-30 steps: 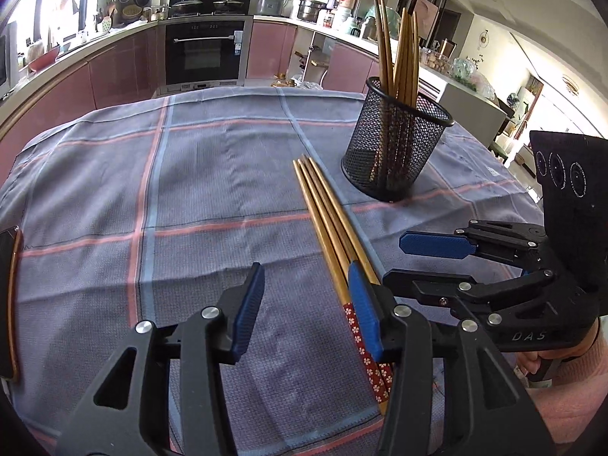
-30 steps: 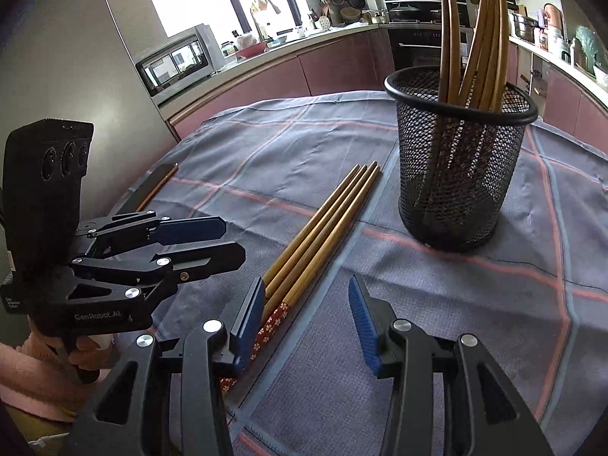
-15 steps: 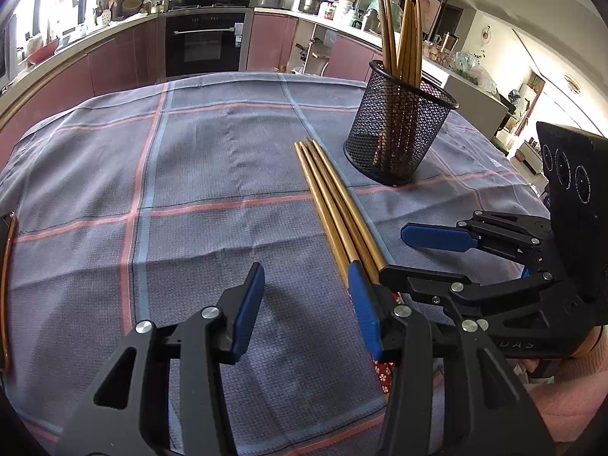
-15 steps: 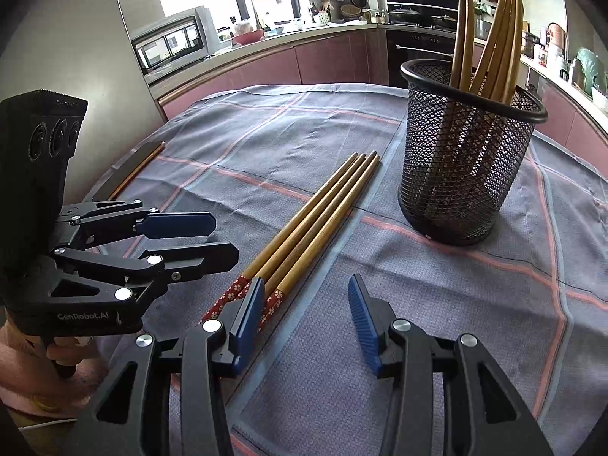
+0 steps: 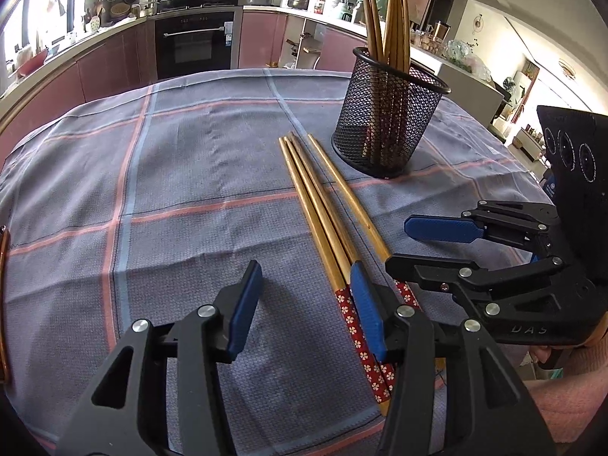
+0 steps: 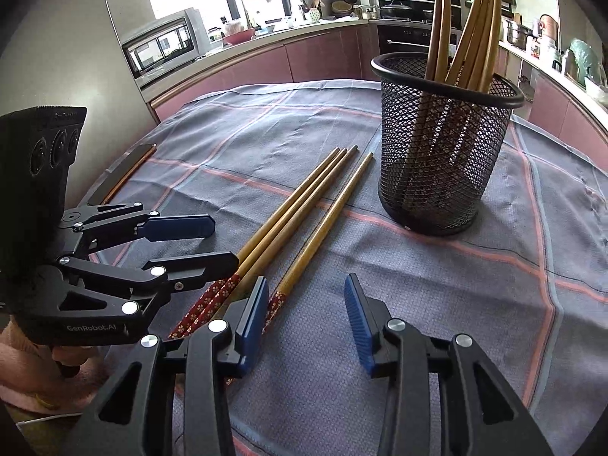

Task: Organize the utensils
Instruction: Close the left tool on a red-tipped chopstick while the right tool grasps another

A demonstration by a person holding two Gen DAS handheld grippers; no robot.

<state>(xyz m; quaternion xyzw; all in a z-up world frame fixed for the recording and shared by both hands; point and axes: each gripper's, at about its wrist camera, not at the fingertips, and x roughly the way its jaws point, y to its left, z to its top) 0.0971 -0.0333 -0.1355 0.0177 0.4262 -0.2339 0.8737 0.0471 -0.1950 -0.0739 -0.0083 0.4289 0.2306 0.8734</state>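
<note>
Several gold chopsticks with red flowered ends lie on the cloth: three side by side (image 5: 315,205) (image 6: 288,209) and one (image 5: 349,197) (image 6: 326,220) a little apart on the holder's side. A black mesh holder (image 5: 383,125) (image 6: 437,159) stands upright behind them with several more chopsticks inside. My left gripper (image 5: 306,304) (image 6: 224,243) hovers by the red ends; its jaws are opening, and it grips nothing. My right gripper (image 6: 306,315) (image 5: 397,245) is beside it; its jaws are closing, with the single chopstick's red end just inside its left pad, unpressed.
A grey-blue plaid cloth (image 5: 171,190) covers the round table. A dark flat object with a copper edge (image 6: 129,169) lies at the table's left rim. A person's pink sleeve (image 5: 570,391) is at the near edge. Kitchen counters and an oven stand beyond.
One chopstick has split off from the tight bundle toward the holder's side. The right gripper's jaws have narrowed a little. Both grippers stay near the red ends.
</note>
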